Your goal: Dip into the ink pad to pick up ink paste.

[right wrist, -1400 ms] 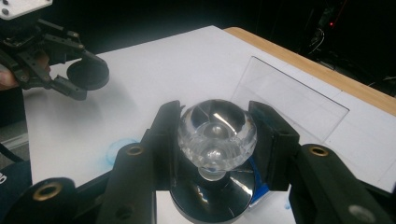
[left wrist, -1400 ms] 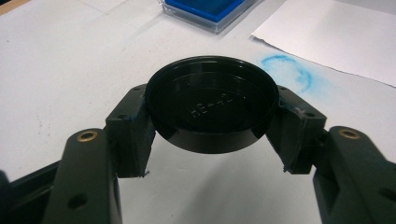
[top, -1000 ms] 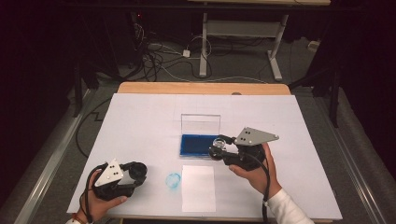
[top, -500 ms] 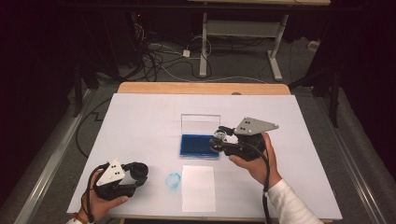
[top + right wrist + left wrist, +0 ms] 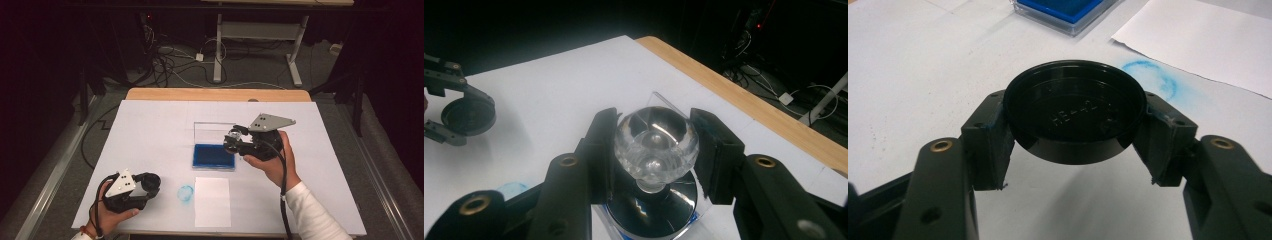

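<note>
Since the earlier frames, the right gripper (image 5: 231,141) has been lifted slightly above the ink pad (image 5: 214,156), while the left gripper (image 5: 152,182) has been kept in place near the table's (image 5: 150,125) front left.

The right jaws are seen closed on a stamp (image 5: 655,141) with a clear, faceted glass knob; in the right gripper view its round base hangs over the blue pad. Whether the base is touching the ink or has just cleared it cannot be told. The pad's clear lid (image 5: 212,131) stands open behind it.

The left jaws are closed on a black cap (image 5: 1075,110), gripped by its rim at both sides and held just off the table surface. Raised lettering is seen on the cap but cannot be read.

A white sheet (image 5: 212,201) lies just in front of the pad and appears unmarked. A faint blue ring (image 5: 185,193) is noted on the table covering just left of the sheet.

Progress is judged as partial. The cap is off the stamp and the stamp has been brought to the pad, so inking is taken as under way or just done. Left to be done, by judgement: the stamp is to be carried to the sheet, pressed there, lifted, and capped again.
</note>
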A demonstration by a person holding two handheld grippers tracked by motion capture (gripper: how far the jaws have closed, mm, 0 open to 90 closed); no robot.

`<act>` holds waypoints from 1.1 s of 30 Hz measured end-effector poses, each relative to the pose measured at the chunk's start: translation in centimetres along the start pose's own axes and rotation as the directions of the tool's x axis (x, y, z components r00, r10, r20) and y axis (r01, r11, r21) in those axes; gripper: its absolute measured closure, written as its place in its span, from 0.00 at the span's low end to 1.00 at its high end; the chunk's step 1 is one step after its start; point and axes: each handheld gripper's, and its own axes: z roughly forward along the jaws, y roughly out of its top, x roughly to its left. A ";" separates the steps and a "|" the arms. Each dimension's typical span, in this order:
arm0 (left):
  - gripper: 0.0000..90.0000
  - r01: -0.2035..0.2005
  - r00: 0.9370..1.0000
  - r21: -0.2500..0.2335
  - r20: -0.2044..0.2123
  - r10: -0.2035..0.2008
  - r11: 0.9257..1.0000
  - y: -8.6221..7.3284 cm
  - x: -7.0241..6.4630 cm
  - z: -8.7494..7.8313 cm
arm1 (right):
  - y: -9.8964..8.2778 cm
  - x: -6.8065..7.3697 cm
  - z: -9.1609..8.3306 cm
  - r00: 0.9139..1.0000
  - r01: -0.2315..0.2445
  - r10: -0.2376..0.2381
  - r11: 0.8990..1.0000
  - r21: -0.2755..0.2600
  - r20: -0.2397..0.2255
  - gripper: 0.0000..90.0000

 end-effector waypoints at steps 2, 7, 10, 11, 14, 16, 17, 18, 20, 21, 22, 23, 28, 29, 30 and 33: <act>0.41 -0.008 1.000 0.007 -0.004 0.008 1.000 0.0 -0.1 0.0 | 0.2 -0.1 0.2 1.000 0.003 -0.003 1.000 0.006 0.005 0.63; 0.41 -0.003 1.000 0.003 -0.010 0.003 1.000 0.0 -0.2 -0.3 | 0.4 -0.3 1.1 1.000 0.000 0.000 1.000 0.018 0.008 0.63; 0.41 -0.005 1.000 0.003 -0.016 0.005 1.000 0.0 -0.2 -0.4 | 0.5 -0.3 1.6 1.000 0.005 -0.005 1.000 0.025 0.014 0.63; 0.41 -0.003 1.000 0.000 -0.016 0.004 1.000 0.0 -0.2 -0.5 | 0.5 -0.3 1.8 1.000 0.004 -0.004 1.000 0.027 0.011 0.63; 0.41 0.001 1.000 -0.003 -0.019 -0.001 1.000 -0.1 -0.1 -0.6 | 0.5 -0.3 2.2 1.000 -0.001 0.001 1.000 0.029 0.007 0.63; 0.41 0.000 1.000 -0.003 -0.020 0.000 1.000 -0.1 -0.1 -0.6 | 0.5 -0.3 2.4 1.000 -0.002 0.001 0.999 0.033 0.008 0.63; 0.41 -0.001 1.000 -0.003 -0.020 0.001 1.000 -0.1 -0.1 -0.6 | 0.5 -0.3 2.6 1.000 -0.001 0.000 0.999 0.037 0.009 0.63; 0.41 -0.001 1.000 -0.004 -0.017 0.001 1.000 0.0 -0.1 -0.6 | 0.5 -0.3 2.8 1.000 -0.005 0.005 0.999 0.037 0.009 0.63; 0.41 -0.002 1.000 -0.006 -0.015 0.002 1.000 0.0 -0.1 -0.6 | 0.5 -0.4 3.1 1.000 -0.006 0.006 0.999 0.041 0.006 0.63; 0.41 0.000 1.000 -0.007 -0.013 0.000 1.000 0.0 -0.1 -0.6 | 0.4 -0.4 3.3 1.000 -0.012 0.012 0.999 0.044 0.004 0.63; 0.41 0.000 1.000 -0.007 -0.012 0.000 1.000 0.0 -0.1 -0.6 | 0.4 -0.4 3.5 1.000 -0.014 0.014 0.999 0.047 0.007 0.63; 0.41 0.000 1.000 -0.006 -0.011 0.000 1.000 -0.1 -0.1 -0.6 | 0.4 -0.4 3.7 1.000 -0.018 0.018 0.999 0.046 0.005 0.63; 0.41 0.003 1.000 -0.009 0.005 -0.003 1.000 -0.1 0.0 -0.5 | 0.1 0.0 4.9 1.000 -0.023 0.023 0.998 0.064 -0.001 0.63; 0.41 0.004 1.000 -0.009 0.006 -0.003 1.000 -0.1 0.0 -0.5 | 0.0 0.0 5.1 1.000 -0.019 0.019 0.998 0.066 -0.003 0.63; 0.41 0.003 1.000 -0.008 0.008 -0.003 1.000 -0.1 0.0 -0.5 | -0.1 0.1 5.4 1.000 -0.021 0.021 0.997 0.071 -0.007 0.63; 0.41 0.003 1.000 -0.009 0.007 -0.003 1.000 -0.1 0.0 -0.6 | -0.5 0.5 6.4 1.000 -0.024 0.026 0.996 0.088 -0.017 0.63</act>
